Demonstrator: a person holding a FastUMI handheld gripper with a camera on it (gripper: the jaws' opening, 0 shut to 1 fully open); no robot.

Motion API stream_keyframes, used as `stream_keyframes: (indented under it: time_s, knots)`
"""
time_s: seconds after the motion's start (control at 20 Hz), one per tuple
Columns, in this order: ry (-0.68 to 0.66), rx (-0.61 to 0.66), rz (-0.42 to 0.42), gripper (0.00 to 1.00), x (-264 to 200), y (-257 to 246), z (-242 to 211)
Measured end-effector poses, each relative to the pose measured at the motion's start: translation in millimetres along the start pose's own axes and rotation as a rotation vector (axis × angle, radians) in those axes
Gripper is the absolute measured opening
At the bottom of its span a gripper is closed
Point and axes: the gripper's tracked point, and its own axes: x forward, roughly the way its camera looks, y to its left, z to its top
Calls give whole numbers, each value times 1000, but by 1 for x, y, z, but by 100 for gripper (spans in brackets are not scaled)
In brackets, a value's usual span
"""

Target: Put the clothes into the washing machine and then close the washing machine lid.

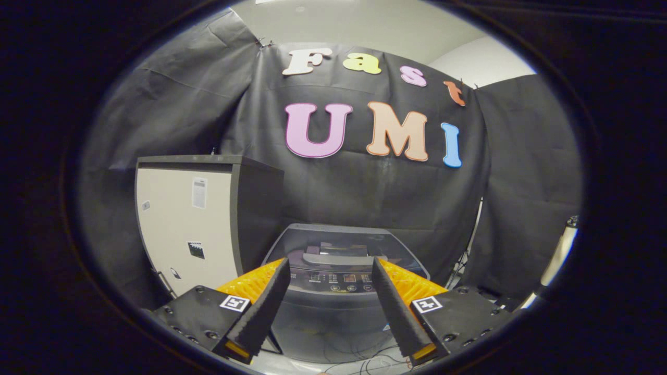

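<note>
A grey top-loading washing machine (333, 307) stands on the floor ahead of and below my gripper (331, 268). Its dark see-through lid (336, 245) lies down flat over the tub, with a handle and a control panel (341, 284) along the near edge. My two black-padded fingers (263, 307) with orange backs stand wide apart, open, with nothing between them. They frame the machine's front from above and touch nothing. I cannot make out any clothes.
A tall beige cabinet (182, 229) with a dark side stands just left of the machine. Black cloth walls close in behind and on both sides. A white pole (560, 255) leans at the far right. Thin cables (359, 357) lie on the floor before the machine.
</note>
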Motion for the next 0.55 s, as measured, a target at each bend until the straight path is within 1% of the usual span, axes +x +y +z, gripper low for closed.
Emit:
stream_keyframes:
  time_s: [0.15,0.3,0.35,0.55]
  knots:
    - [-34,25,-1,97,-2,-6,9]
    - [-53,33,46,97,4,0,10]
    - [-48,26,47,97,3,11,11]
    - [-28,14,23,97,6,-3,3]
